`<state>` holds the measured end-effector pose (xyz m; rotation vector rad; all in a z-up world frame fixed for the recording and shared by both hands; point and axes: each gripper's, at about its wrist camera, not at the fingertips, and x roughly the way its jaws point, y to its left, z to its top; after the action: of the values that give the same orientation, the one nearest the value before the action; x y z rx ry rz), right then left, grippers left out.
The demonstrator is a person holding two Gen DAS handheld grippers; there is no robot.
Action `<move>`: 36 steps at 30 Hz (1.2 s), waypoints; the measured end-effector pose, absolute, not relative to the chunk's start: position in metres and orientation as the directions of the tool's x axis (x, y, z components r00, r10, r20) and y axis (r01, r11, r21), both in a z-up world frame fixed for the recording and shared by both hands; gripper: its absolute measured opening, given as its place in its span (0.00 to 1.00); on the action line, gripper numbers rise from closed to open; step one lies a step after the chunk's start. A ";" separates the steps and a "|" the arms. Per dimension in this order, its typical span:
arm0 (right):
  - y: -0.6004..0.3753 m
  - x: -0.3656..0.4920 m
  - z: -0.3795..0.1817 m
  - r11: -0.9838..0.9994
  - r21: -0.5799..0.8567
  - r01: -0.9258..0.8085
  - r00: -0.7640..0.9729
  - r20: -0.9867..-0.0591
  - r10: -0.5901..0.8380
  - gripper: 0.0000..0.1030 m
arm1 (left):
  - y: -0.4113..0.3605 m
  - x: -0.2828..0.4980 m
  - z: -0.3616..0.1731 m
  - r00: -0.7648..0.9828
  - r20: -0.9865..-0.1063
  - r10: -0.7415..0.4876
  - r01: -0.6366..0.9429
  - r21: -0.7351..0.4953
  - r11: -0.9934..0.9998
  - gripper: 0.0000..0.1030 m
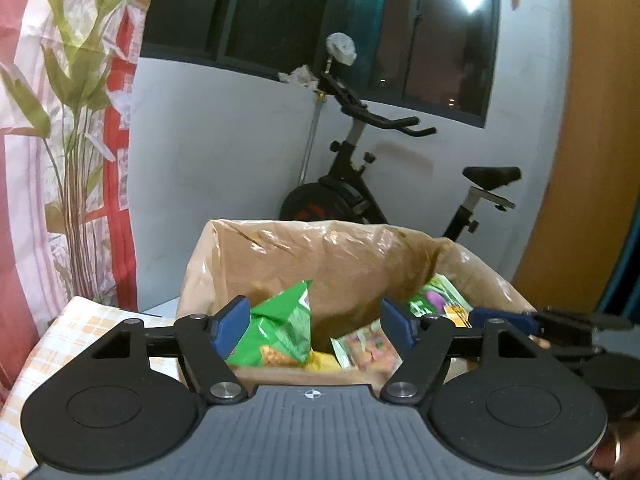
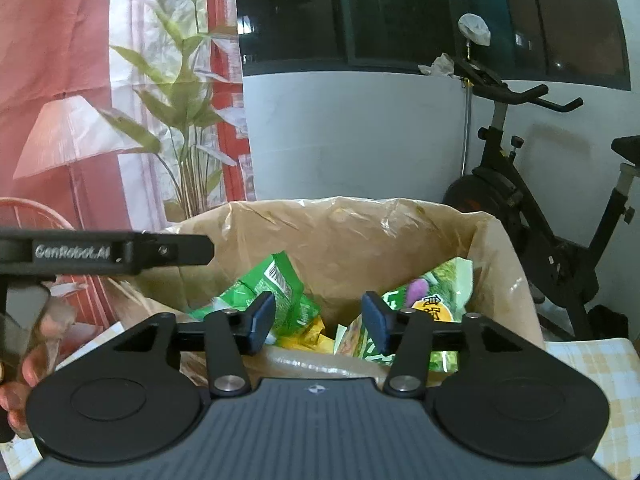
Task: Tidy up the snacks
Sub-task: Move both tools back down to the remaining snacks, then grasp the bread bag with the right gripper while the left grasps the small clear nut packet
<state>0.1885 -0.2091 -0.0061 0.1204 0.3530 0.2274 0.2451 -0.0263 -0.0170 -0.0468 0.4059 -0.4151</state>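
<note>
A cardboard box lined with clear plastic stands right in front of both grippers, seen in the right wrist view as the box. Inside lie several snack packets: a green one on the left, a green-and-purple one on the right, and yellow and orange ones low in the middle. My left gripper hangs open over the box's near edge, nothing pressed between its blue pads. My right gripper is open beside it, also empty.
The box sits on a table under a yellow checked cloth. Behind it an exercise bike stands against a white wall below a dark window. A leaf-print curtain hangs left, an orange door right.
</note>
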 end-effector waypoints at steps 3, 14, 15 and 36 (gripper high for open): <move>-0.210 0.171 -0.005 0.967 0.146 -0.208 0.920 -0.305 0.244 0.52 | -0.020 0.231 -0.017 0.833 -0.377 -0.406 0.393 -0.114 0.912 0.72; -0.212 0.115 -0.017 0.946 0.167 -0.279 0.898 -0.303 0.318 0.55 | -0.005 0.191 -0.031 0.818 -0.390 -0.423 0.388 -0.169 0.906 0.72; -0.209 0.111 -0.021 0.947 0.151 -0.284 0.894 -0.315 0.318 0.55 | -0.004 0.189 -0.036 0.814 -0.397 -0.424 0.383 -0.181 0.906 0.72; -0.157 0.104 -0.136 0.897 0.069 -0.437 0.674 -0.636 0.377 0.90 | 0.021 0.166 -0.136 0.697 -0.609 -0.379 0.266 -0.271 0.925 0.58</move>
<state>0.1044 -0.1572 -0.1364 -0.0916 0.6941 0.4590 0.1656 0.0213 -0.1364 -0.1673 0.7146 -0.3617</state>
